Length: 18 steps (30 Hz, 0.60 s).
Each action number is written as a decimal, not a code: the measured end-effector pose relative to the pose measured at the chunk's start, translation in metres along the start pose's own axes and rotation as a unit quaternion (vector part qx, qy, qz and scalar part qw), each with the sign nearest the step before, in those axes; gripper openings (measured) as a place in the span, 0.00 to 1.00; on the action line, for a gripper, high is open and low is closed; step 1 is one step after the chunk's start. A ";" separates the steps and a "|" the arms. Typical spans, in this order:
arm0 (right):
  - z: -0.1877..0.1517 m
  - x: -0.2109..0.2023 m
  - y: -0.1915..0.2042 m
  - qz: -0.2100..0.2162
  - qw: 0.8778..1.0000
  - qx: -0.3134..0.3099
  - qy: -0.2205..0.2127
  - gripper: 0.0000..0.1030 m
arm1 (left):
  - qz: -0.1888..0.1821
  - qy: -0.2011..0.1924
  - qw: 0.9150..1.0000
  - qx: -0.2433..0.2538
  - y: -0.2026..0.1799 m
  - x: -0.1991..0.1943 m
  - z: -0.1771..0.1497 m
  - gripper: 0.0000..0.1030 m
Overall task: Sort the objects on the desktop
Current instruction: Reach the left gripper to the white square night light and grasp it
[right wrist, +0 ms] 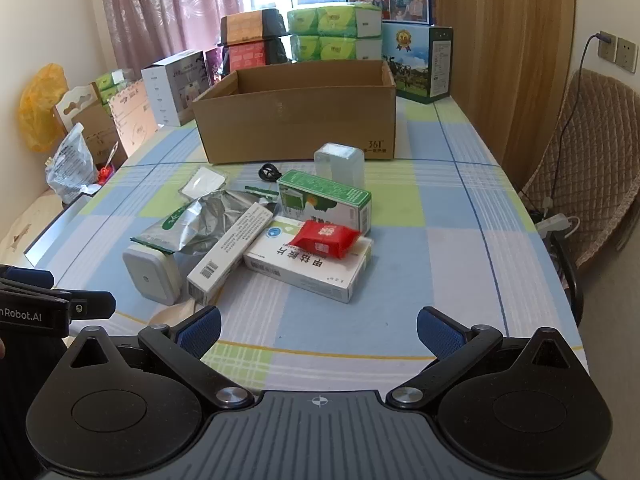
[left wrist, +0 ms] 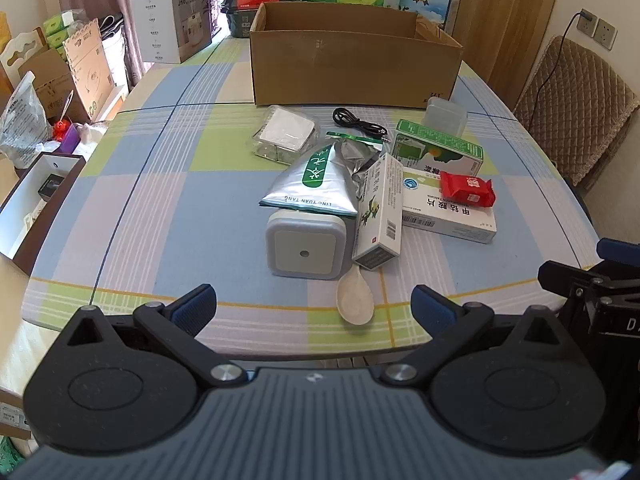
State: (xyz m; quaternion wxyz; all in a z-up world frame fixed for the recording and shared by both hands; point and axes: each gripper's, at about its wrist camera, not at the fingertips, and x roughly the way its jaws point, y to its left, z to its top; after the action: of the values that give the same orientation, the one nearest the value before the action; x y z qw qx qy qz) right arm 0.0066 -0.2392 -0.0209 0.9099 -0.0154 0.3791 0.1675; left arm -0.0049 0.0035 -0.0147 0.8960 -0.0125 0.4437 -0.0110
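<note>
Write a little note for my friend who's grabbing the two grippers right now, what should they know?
Left gripper: open, empty, near the table edge.
Right gripper: open, empty too.
Cardboard box at the back looks empty from here.
In front lie the red packet on a white medicine box, a green box, foil pouch, night light and spoon.
Nothing appears sorted yet; everything is left.

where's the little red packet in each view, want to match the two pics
Left wrist view: the red packet lies right of centre, on the far right part of the flat white medicine box.
Right wrist view: the red packet lies near the centre, on the far end of the same white medicine box.
Shared landmark: the open cardboard box behind the pile.
</note>
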 end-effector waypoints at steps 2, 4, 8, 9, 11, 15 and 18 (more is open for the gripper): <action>0.000 0.000 0.000 0.000 1.000 0.000 0.000 0.98 | -0.001 0.001 1.000 -0.001 0.000 0.000 0.000 0.99; 0.000 0.000 0.000 -0.001 1.000 0.000 0.001 0.98 | -0.001 0.002 1.000 -0.001 0.001 0.000 0.000 0.99; 0.000 0.000 0.000 -0.001 1.000 0.000 0.003 0.98 | -0.002 0.003 1.000 -0.002 0.001 0.001 0.000 0.99; 0.000 0.000 -0.001 0.000 1.000 0.000 0.004 0.98 | -0.003 0.004 1.000 -0.002 0.001 0.001 -0.001 0.99; -0.001 0.001 -0.001 -0.001 1.000 -0.001 0.004 0.98 | -0.003 0.005 1.000 -0.001 0.001 0.002 0.000 0.99; 0.000 0.002 -0.002 -0.001 1.000 -0.004 0.007 0.98 | -0.005 0.008 1.000 -0.001 0.003 0.004 0.000 0.99; 0.002 0.006 -0.004 0.005 1.000 -0.011 0.013 0.98 | -0.004 0.014 1.000 -0.001 0.006 0.008 0.001 0.99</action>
State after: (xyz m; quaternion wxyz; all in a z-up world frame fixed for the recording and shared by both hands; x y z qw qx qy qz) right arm 0.0129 -0.2409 -0.0237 0.9041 -0.0256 0.3888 0.1755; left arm 0.0005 0.0095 -0.0205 0.8896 -0.0153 0.4563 -0.0145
